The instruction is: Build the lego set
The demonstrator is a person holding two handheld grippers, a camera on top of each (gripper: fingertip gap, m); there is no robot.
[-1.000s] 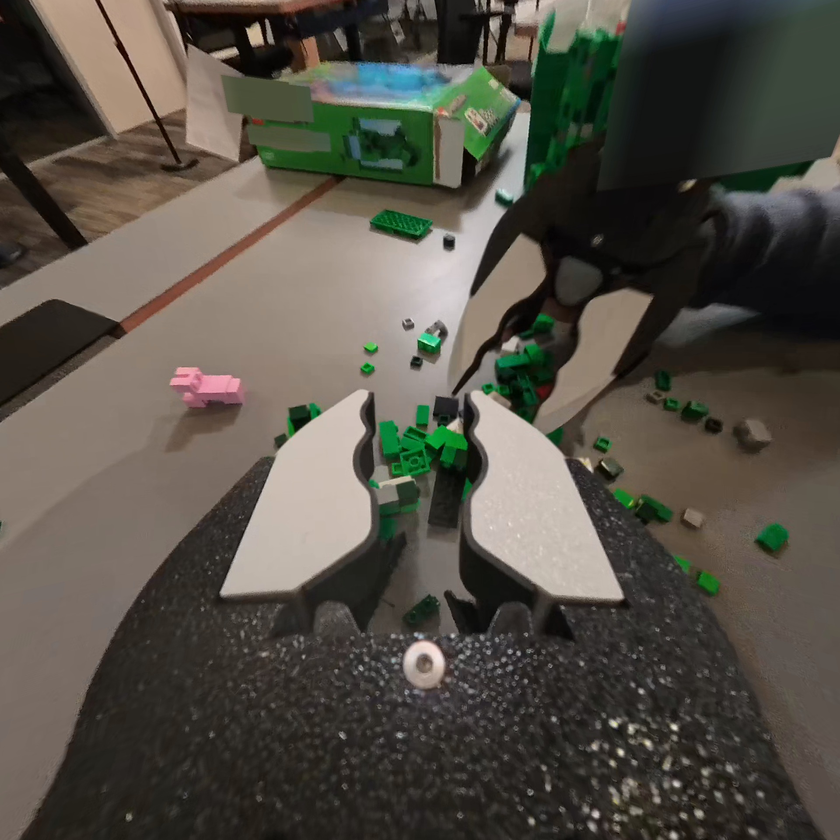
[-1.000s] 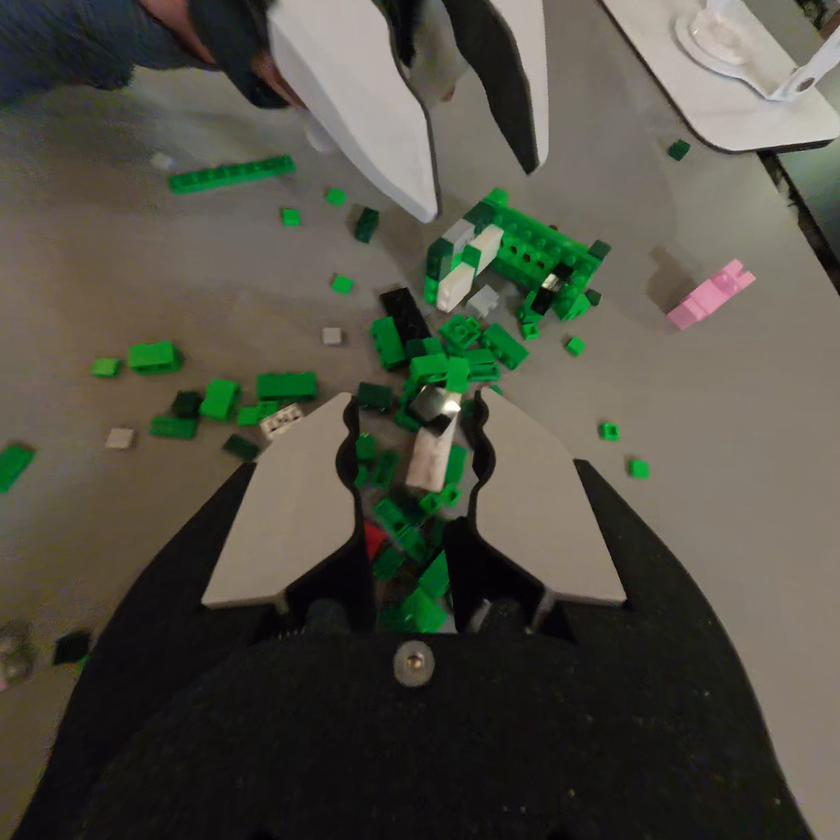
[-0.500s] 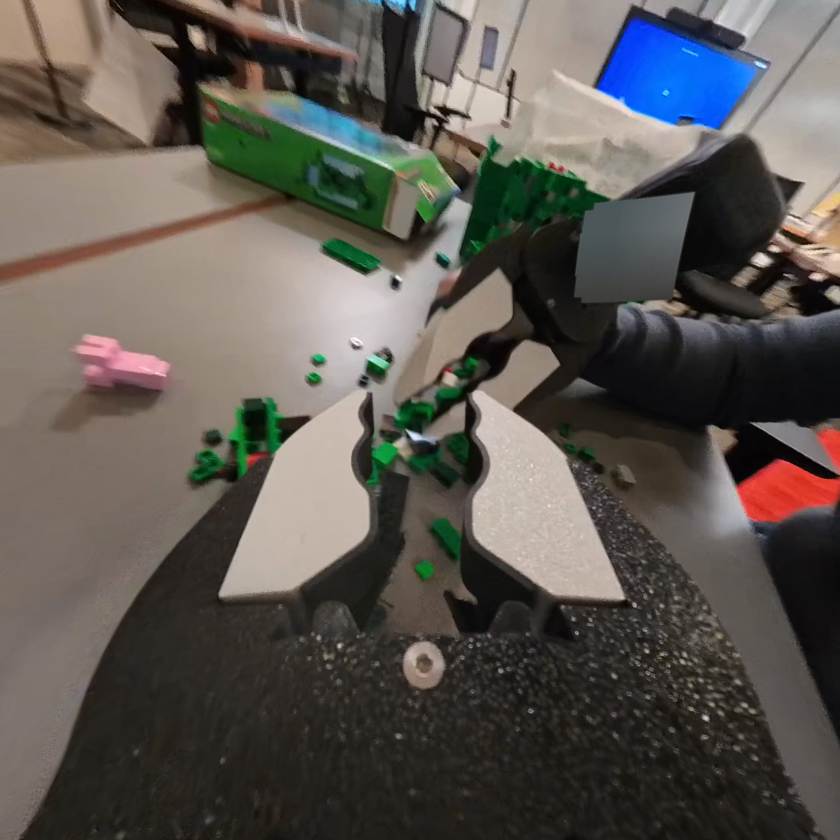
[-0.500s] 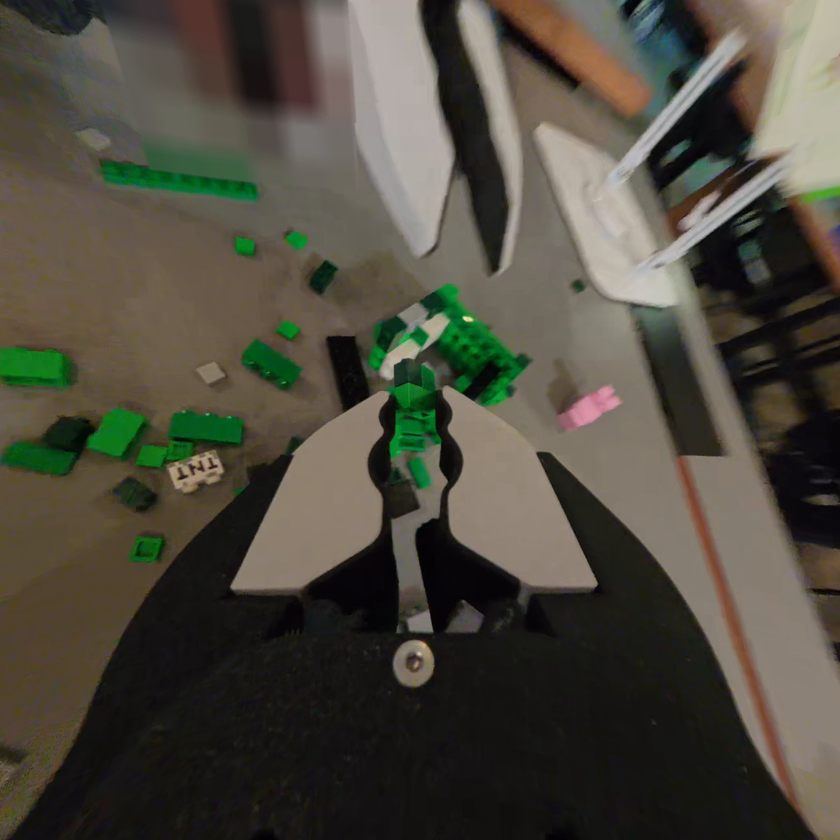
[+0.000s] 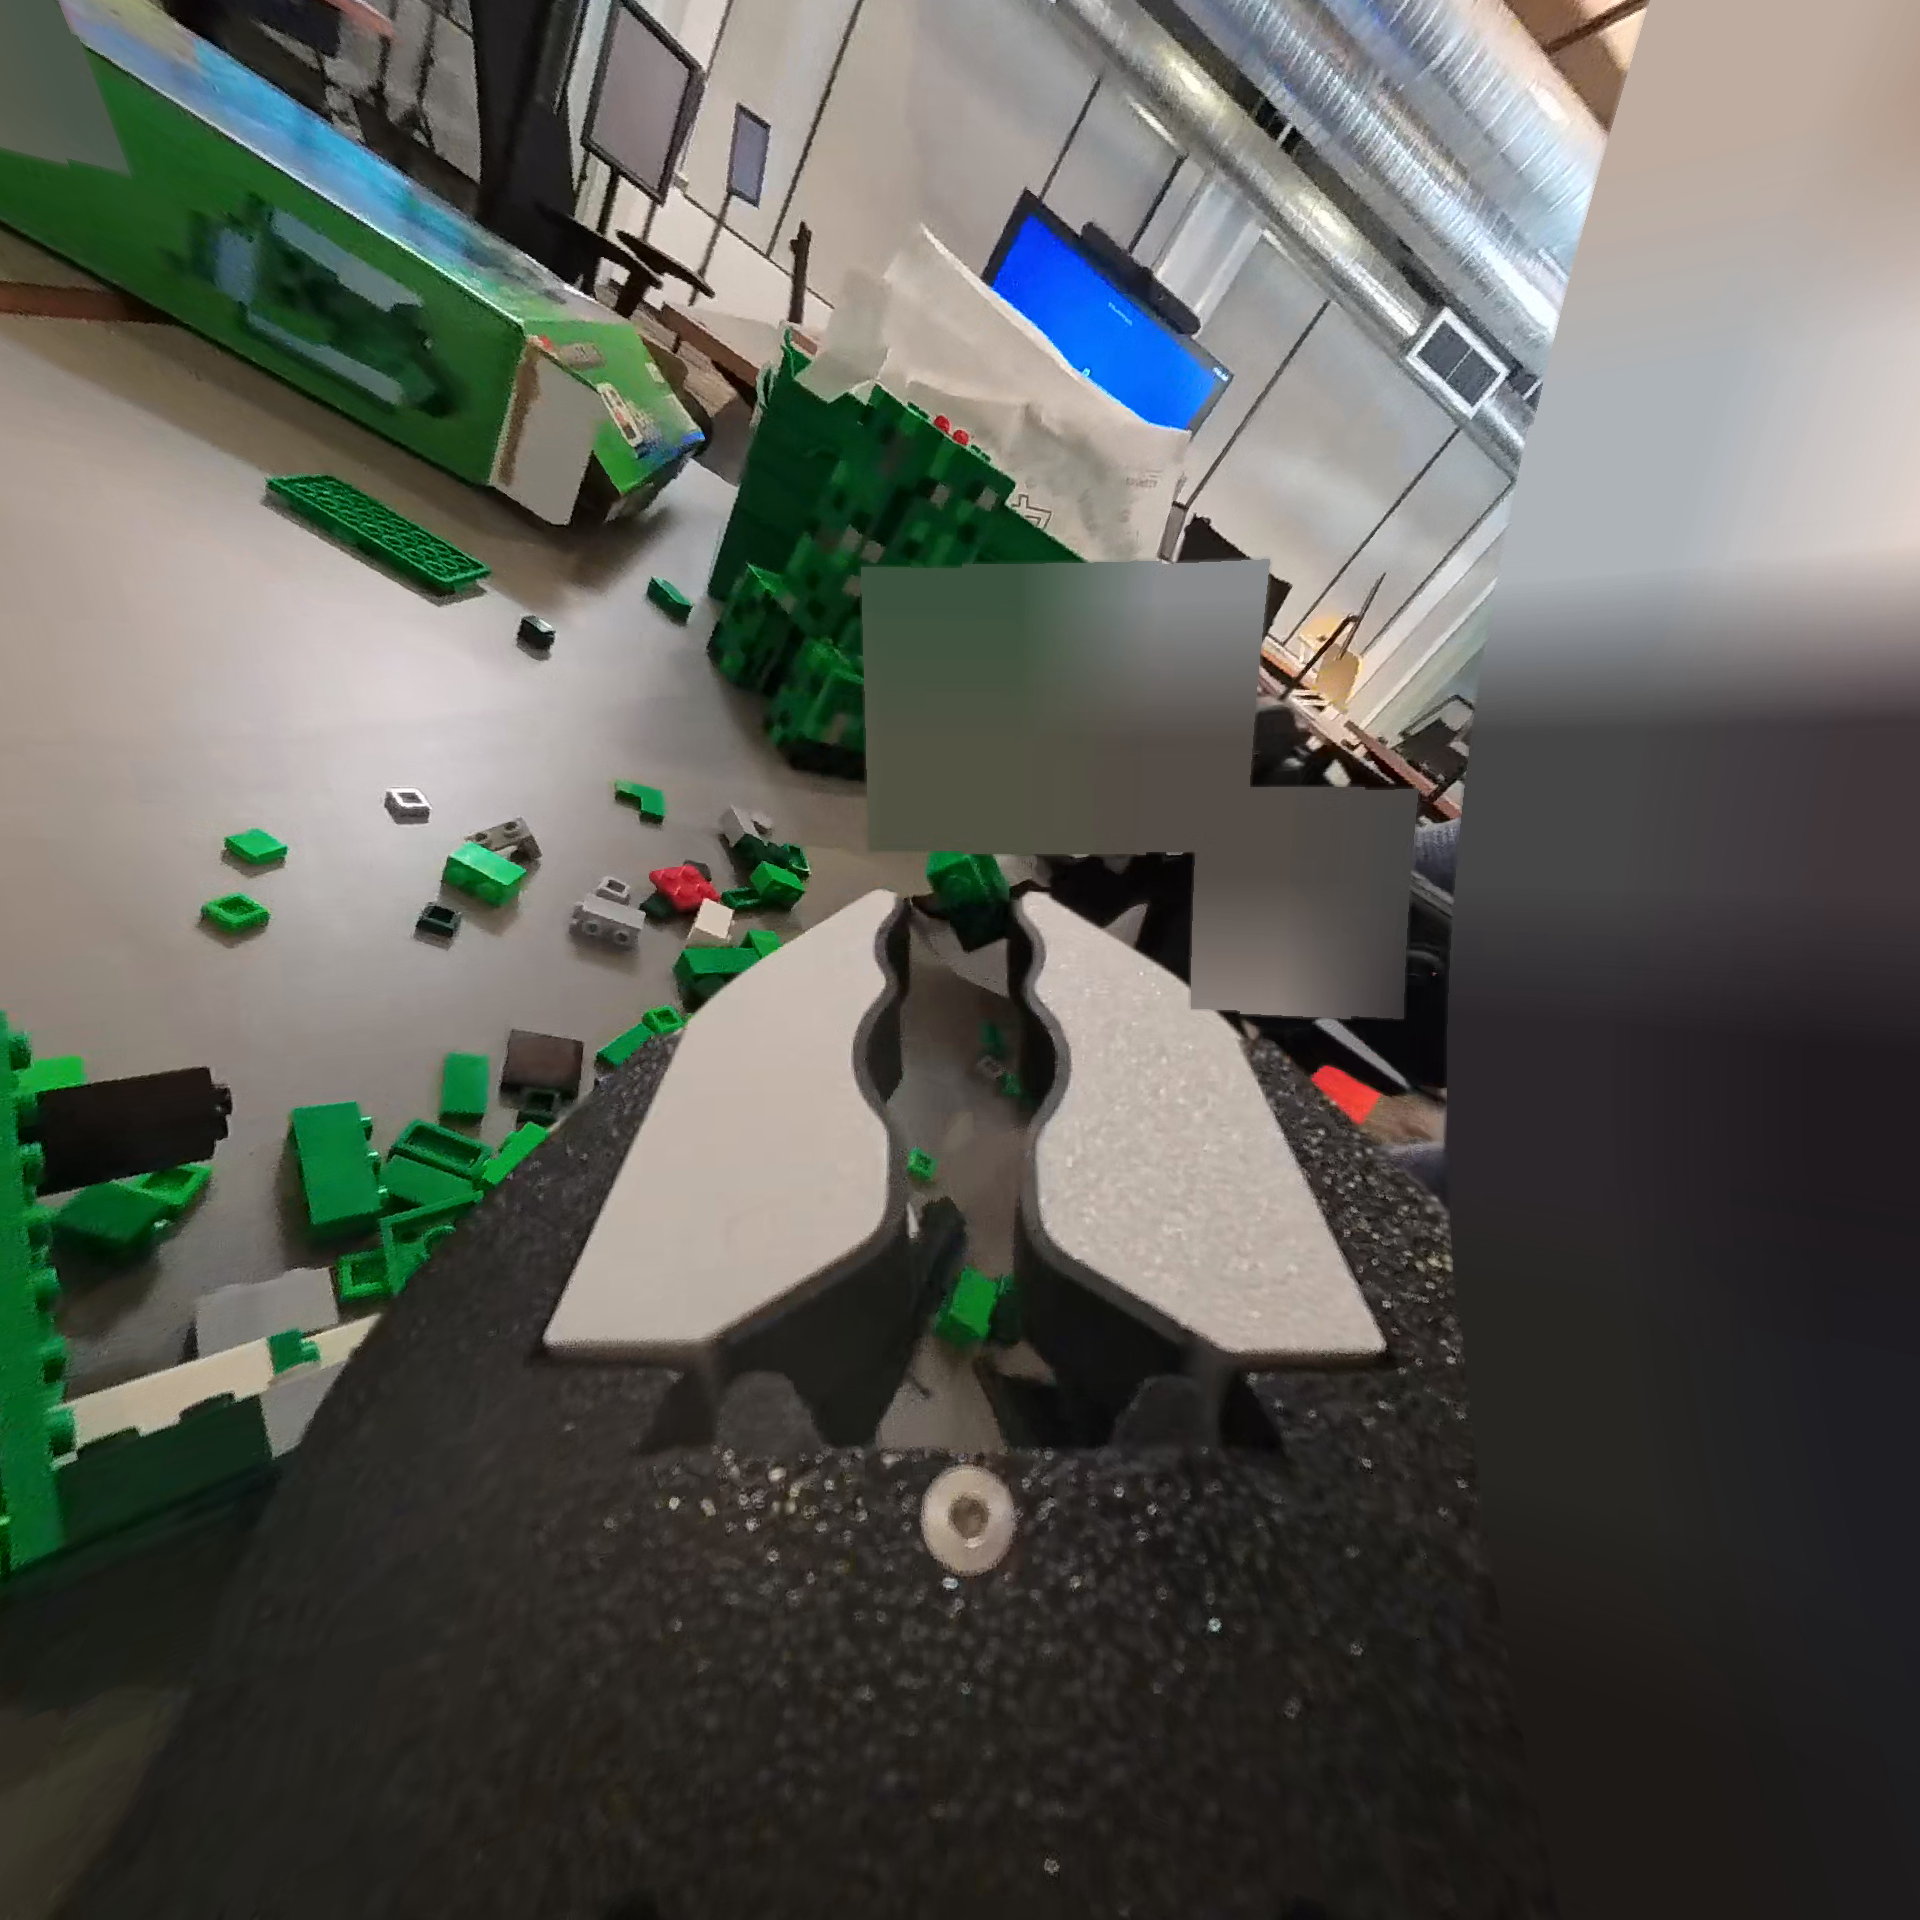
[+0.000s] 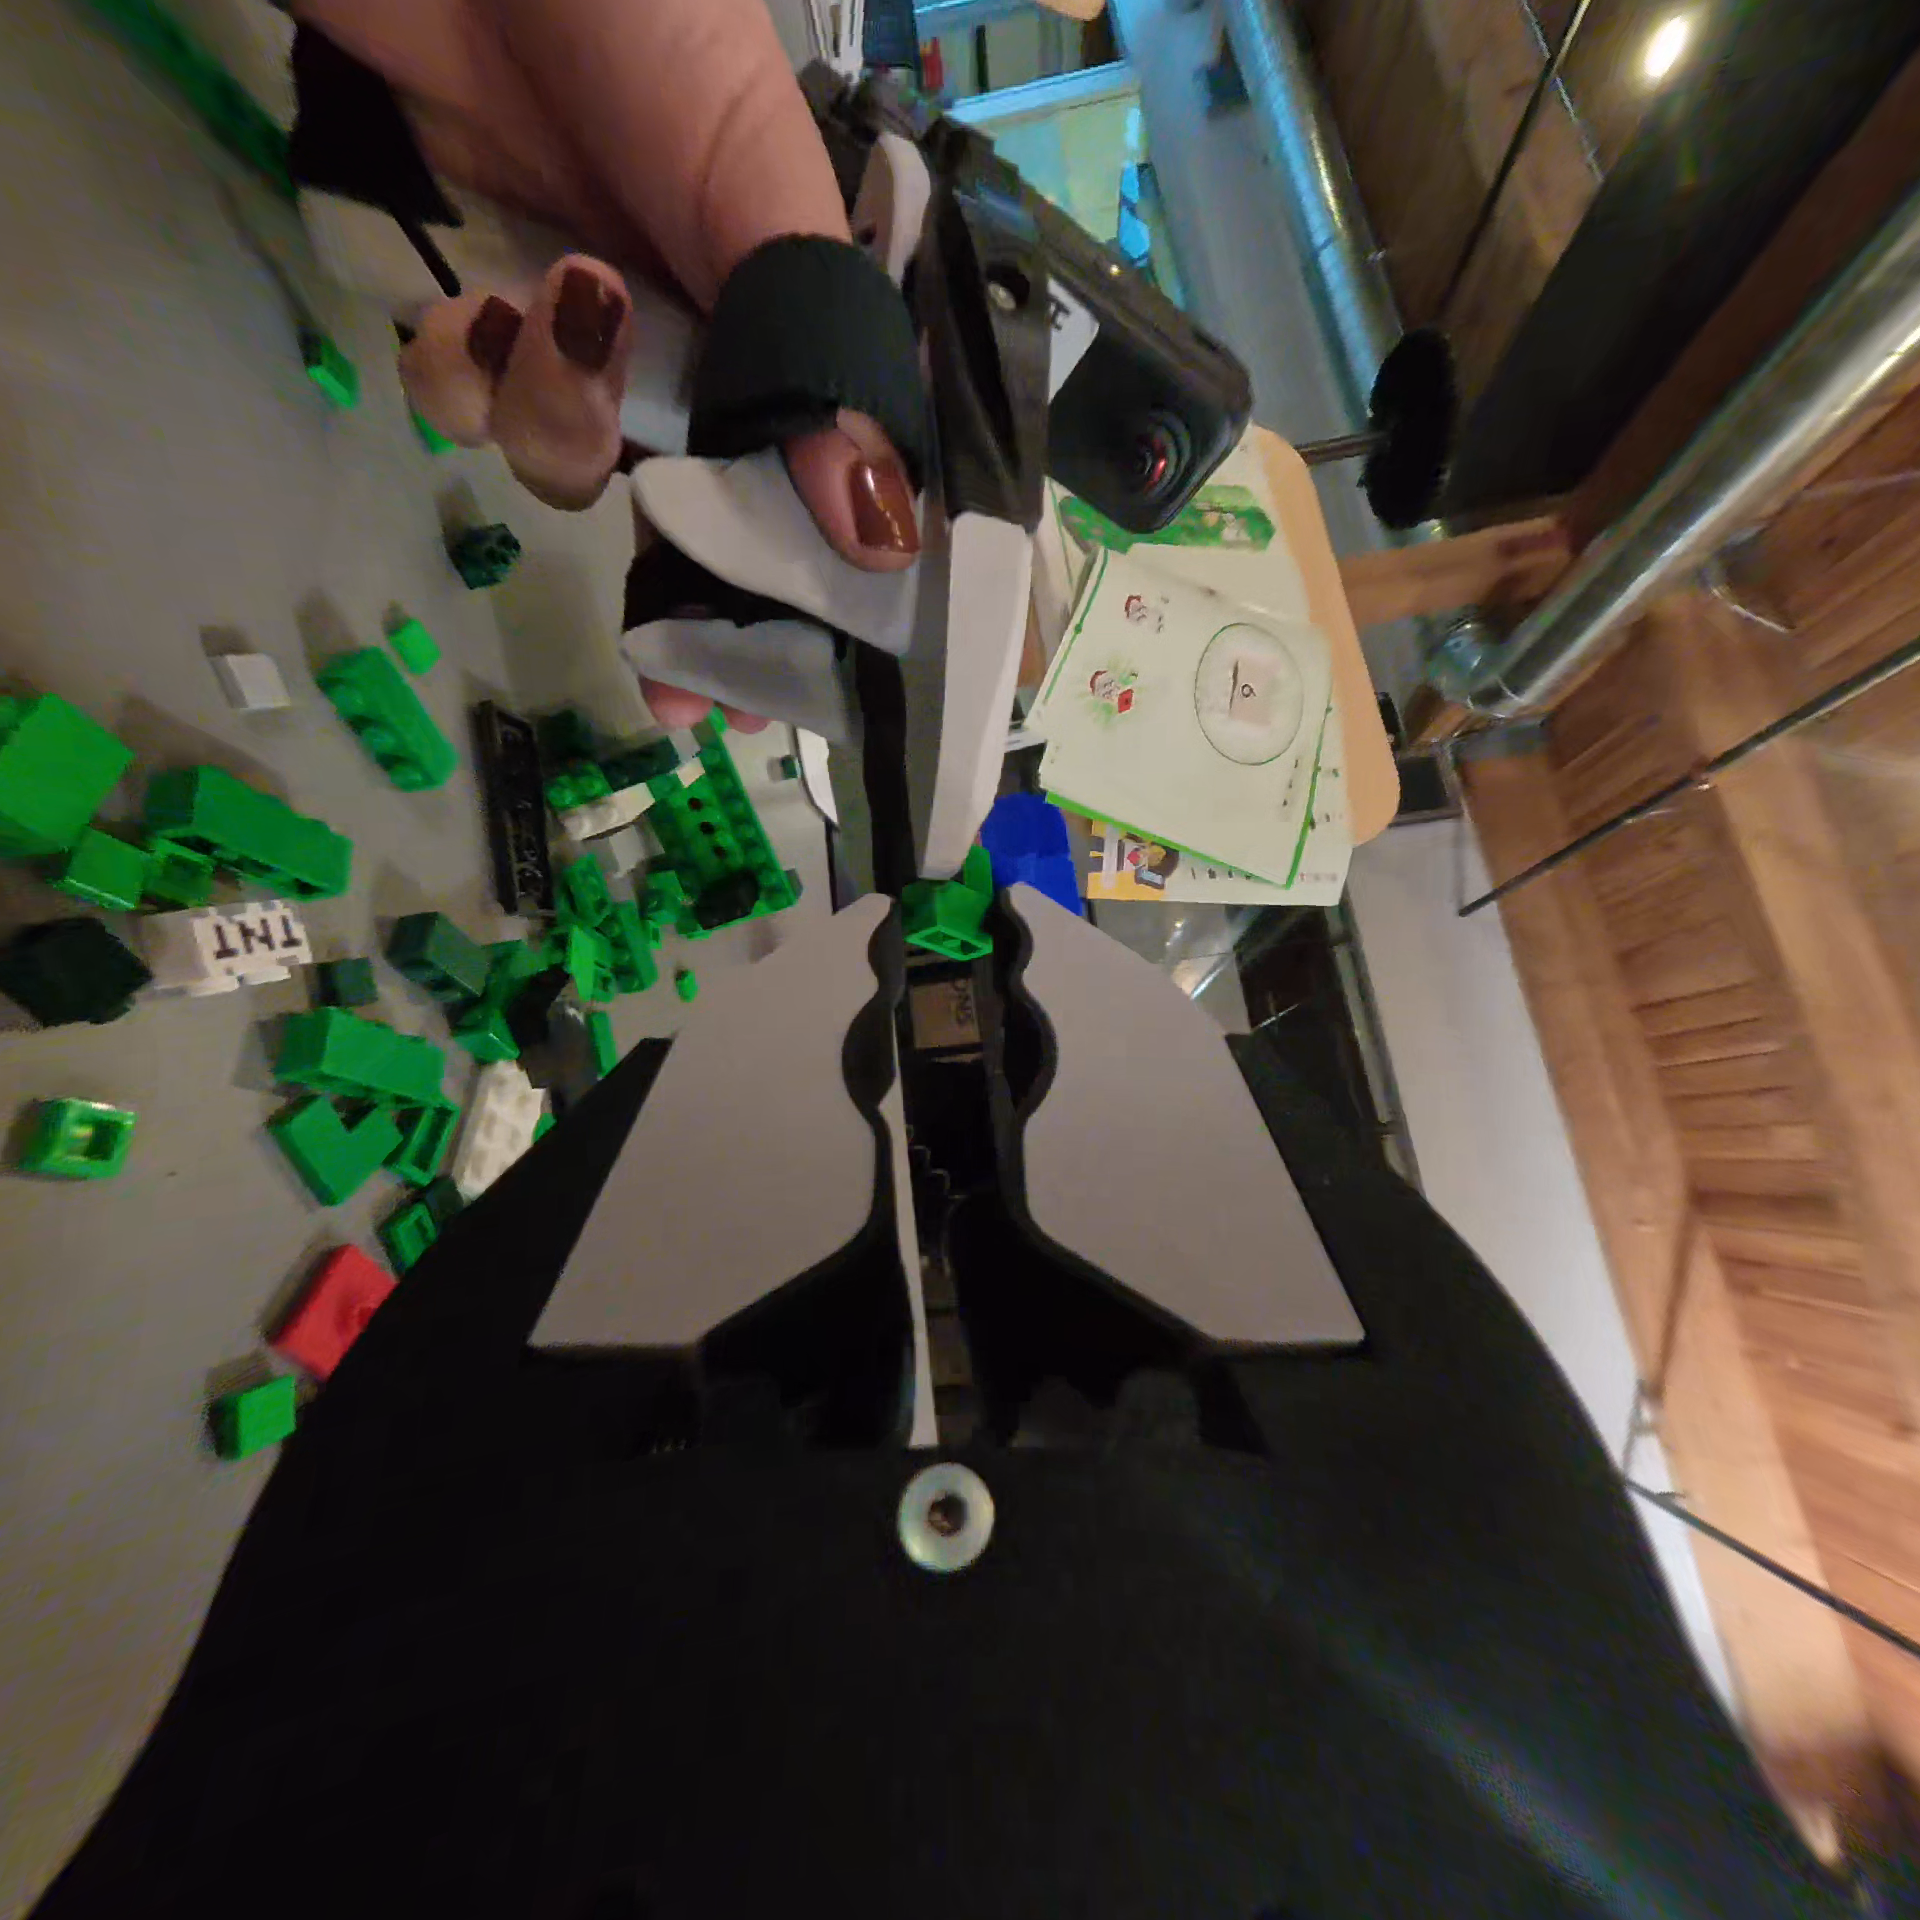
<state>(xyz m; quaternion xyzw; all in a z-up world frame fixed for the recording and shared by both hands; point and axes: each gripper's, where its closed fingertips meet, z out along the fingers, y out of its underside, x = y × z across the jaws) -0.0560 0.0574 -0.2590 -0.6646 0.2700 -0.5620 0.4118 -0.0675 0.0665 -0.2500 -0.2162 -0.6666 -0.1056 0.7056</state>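
Note:
My right gripper [image 6: 948, 920] is shut on a small green lego piece [image 6: 935, 925] and holds it up off the grey table [image 6: 104, 520]. My left gripper [image 5: 961, 909] faces it, jaws narrowed but still apart. The same green piece [image 5: 966, 883] sits just at and between its tips. In the right wrist view the left gripper [image 6: 951, 857] comes down from above in a person's hand [image 6: 623, 156], one fingertip touching the piece's top. I cannot tell whether it grips. A half-built green block [image 6: 717, 821] lies on the table below.
Loose green, white and dark bricks [image 5: 416, 1143] litter the table, with a red piece [image 5: 681, 885] and a black plate [image 6: 514, 821]. A green box [image 5: 343, 312], a flat green plate [image 5: 374, 530] and a tall green model [image 5: 831, 540] stand farther back. An instruction booklet [image 6: 1184, 727] lies past the table edge. The grippers are tip to tip, or close to it. Both grippers' tips are roughly 12 cm from the half-built green block [image 6: 717, 821].
My right gripper closed on the green piece in the pile and lifted it. My left gripper rose, swung toward it, and its jaws narrowed around the piece.

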